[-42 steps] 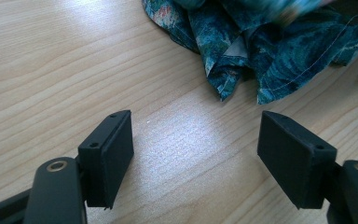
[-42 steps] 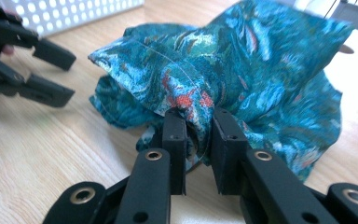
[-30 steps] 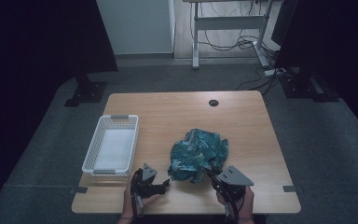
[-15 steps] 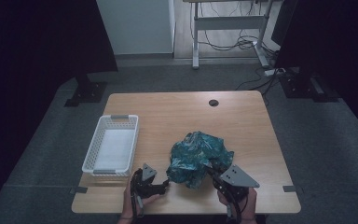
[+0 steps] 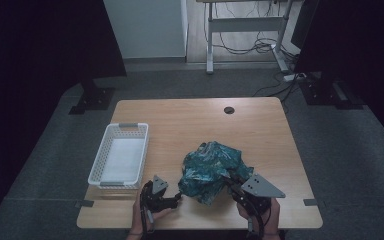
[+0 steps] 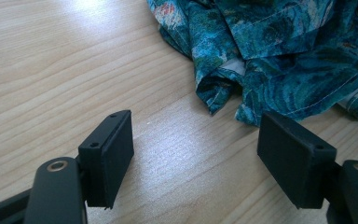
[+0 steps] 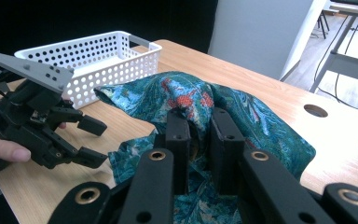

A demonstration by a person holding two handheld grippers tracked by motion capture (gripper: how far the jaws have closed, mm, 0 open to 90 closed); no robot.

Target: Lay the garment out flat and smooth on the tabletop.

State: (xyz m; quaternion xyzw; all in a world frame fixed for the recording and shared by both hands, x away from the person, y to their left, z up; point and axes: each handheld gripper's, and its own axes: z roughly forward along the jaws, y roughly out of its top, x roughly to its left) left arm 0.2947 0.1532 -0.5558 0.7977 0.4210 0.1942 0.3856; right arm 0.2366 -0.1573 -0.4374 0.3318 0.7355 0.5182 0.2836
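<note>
My right fingers (image 7: 199, 140) pinch the teal cloth (image 5: 211, 170); my left fingers (image 6: 200, 154), spread apart, face its nearest fold at one o'clock.

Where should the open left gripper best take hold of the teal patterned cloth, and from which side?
Probably the loose folded corner of the cloth lying flat on the table just ahead of the left gripper. Come from the near left edge, low along the wood; that point sticks out free, while the right gripper pinches the other side.

basket (image 5: 120, 159) left of shirt (image 5: 211, 169), both on table (image 5: 190, 115)
</note>
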